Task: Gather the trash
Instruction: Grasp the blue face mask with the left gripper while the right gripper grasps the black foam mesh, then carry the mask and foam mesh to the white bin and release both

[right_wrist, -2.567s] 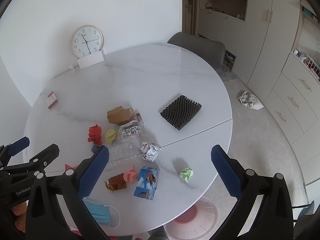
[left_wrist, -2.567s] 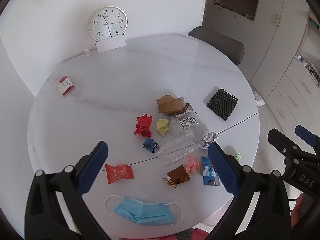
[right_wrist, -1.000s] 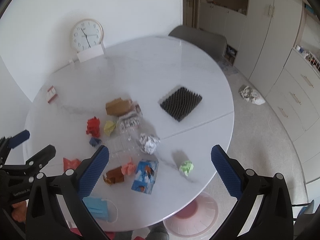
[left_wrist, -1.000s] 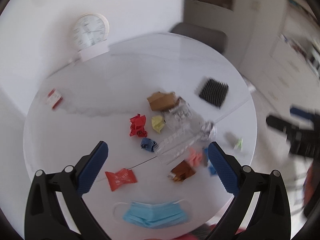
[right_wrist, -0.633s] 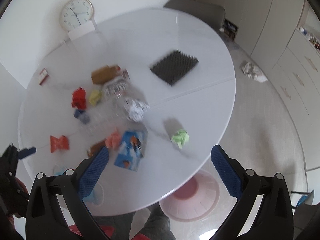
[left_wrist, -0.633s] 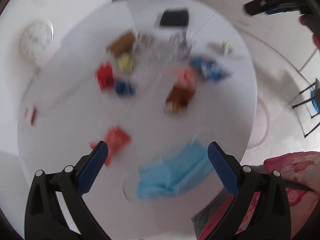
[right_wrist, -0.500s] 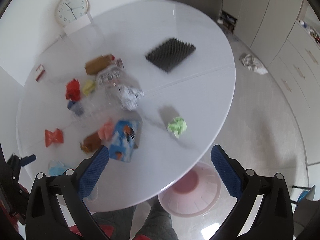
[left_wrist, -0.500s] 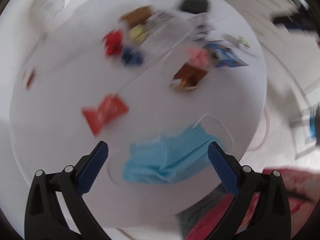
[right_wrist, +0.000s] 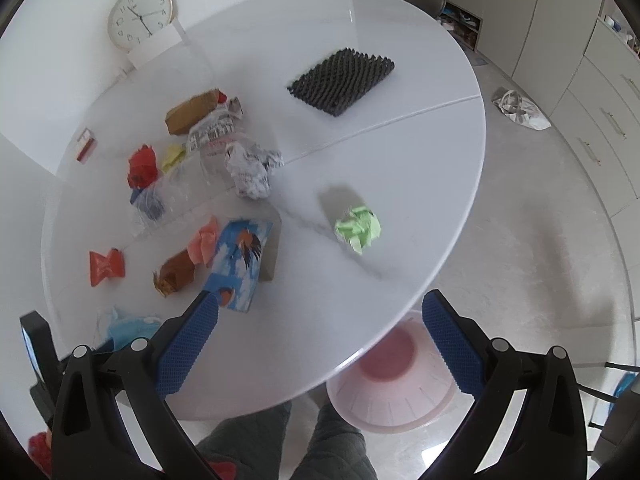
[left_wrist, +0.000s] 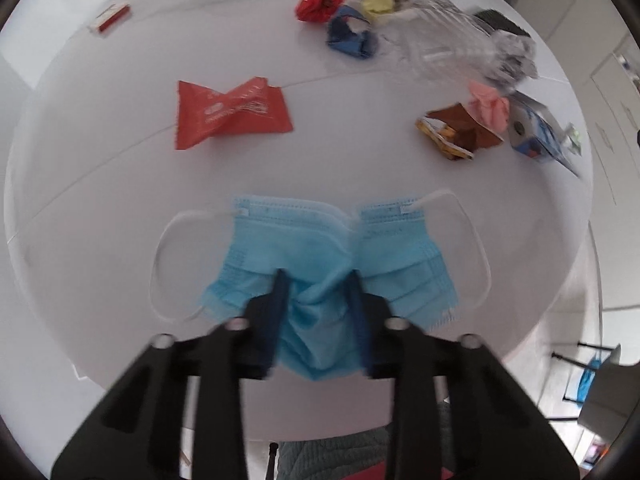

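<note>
The left gripper, wide open a moment ago, has closed on the blue mask, securing the first trash item; the right gripper hangs wide, empty.

Trash spread over the bench

Mask lies at the near edge, wrapper behind it, bin on the floor under the rim.

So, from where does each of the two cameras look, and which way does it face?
Left wrist: low over the table's near edge, facing across it; its jaws pinch the blue mask.
Right wrist: higher, facing down over the table edge, pink bin and the person's legs; its jaws are open and empty.
Both views share the mask, red wrapper and blue box.
</note>
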The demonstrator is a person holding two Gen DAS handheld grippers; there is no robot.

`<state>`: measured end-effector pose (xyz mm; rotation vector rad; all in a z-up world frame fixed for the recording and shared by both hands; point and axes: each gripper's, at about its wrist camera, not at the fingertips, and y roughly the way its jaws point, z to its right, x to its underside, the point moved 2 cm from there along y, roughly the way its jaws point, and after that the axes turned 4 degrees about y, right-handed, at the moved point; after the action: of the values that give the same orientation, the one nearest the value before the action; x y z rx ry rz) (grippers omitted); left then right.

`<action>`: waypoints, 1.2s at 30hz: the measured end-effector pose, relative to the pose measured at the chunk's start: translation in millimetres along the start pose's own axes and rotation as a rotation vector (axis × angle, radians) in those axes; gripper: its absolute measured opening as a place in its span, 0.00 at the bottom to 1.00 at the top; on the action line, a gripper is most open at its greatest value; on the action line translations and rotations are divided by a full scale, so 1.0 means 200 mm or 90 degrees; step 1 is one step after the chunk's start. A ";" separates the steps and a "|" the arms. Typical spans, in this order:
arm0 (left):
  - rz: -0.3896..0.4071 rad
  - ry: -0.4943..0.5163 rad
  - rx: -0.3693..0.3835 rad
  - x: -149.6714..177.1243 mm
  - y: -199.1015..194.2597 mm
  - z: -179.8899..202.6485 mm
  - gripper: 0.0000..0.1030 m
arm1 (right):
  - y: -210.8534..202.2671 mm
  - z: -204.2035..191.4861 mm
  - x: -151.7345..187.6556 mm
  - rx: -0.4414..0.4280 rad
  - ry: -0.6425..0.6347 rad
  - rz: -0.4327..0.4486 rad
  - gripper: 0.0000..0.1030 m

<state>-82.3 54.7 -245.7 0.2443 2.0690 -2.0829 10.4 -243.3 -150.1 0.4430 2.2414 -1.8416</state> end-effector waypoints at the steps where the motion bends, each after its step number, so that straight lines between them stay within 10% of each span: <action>1: 0.004 -0.006 0.003 0.00 0.00 0.00 0.15 | 0.00 0.01 -0.03 -0.006 0.006 0.009 0.98; 10: 0.065 0.006 0.047 -0.18 -0.24 0.03 0.13 | 0.28 0.13 -0.56 -0.027 0.140 0.079 0.98; 18: 0.126 0.084 0.088 -0.46 -0.47 0.03 0.13 | 0.71 0.23 -0.87 0.003 0.268 0.026 0.62; 26: 0.138 0.154 0.116 -0.65 -0.48 0.02 0.13 | 0.79 0.20 -0.94 -0.001 0.291 0.034 0.19; 36: 0.152 0.247 0.139 -0.67 -0.53 0.20 0.13 | 0.37 0.30 -0.72 -0.070 0.296 0.139 0.13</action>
<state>20.9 17.3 -109.4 0.9480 1.8744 -2.2432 168.6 -303.5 -180.4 1.1453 2.4331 -1.6199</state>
